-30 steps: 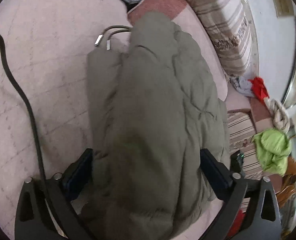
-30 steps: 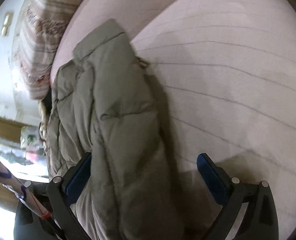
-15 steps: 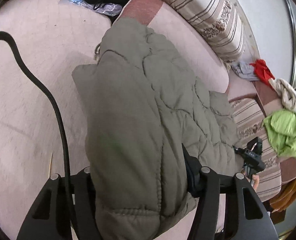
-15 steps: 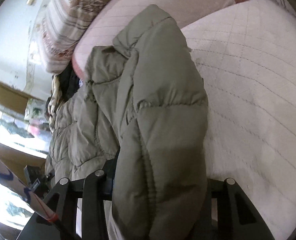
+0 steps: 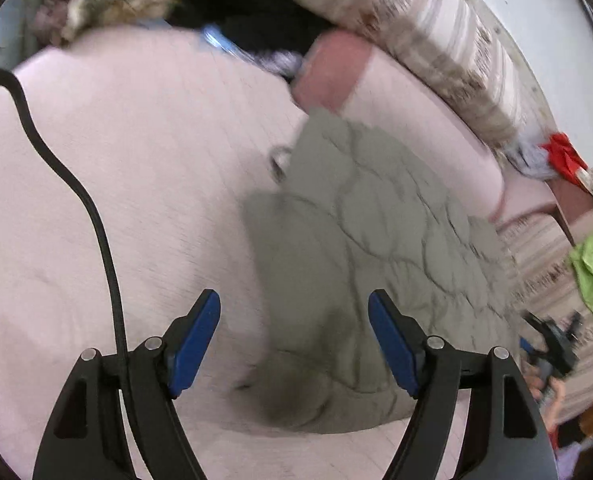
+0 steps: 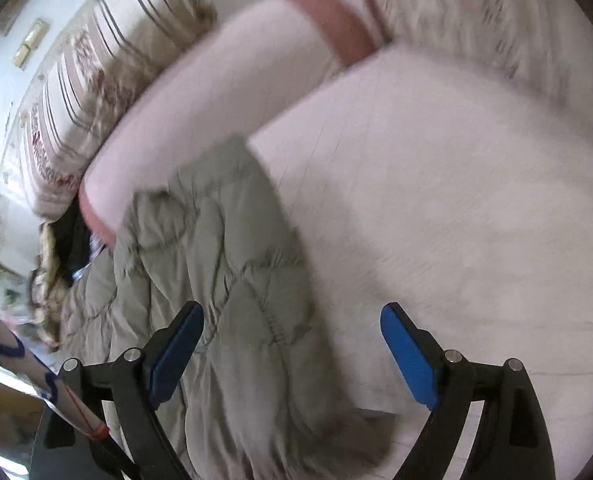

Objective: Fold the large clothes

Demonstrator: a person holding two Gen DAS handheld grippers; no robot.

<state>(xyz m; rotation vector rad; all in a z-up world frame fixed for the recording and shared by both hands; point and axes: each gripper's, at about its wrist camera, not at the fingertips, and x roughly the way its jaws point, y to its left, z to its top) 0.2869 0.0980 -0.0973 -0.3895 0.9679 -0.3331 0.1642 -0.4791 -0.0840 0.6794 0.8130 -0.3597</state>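
Lying folded on the pink bed cover (image 5: pixel 144 184): grey-green quilted jacket (image 5: pixel 376 248).
Hovering just above it, left gripper (image 5: pixel 294 340) and right gripper (image 6: pixel 292 350), jaws just opening wide, gripping nothing.

The jacket (image 5: pixel 380 248) is lying on the bed cover (image 5: pixel 128 184), its far end reaching toward the bolster (image 5: pixel 408 120). Behind the bolster, a cushion (image 5: pixel 424 36) is leaning. A cable (image 5: pixel 76 184) is trailing across the cover, left of the jacket. Clothes (image 5: pixel 592 272) are lying heaped on the sofa to the right.
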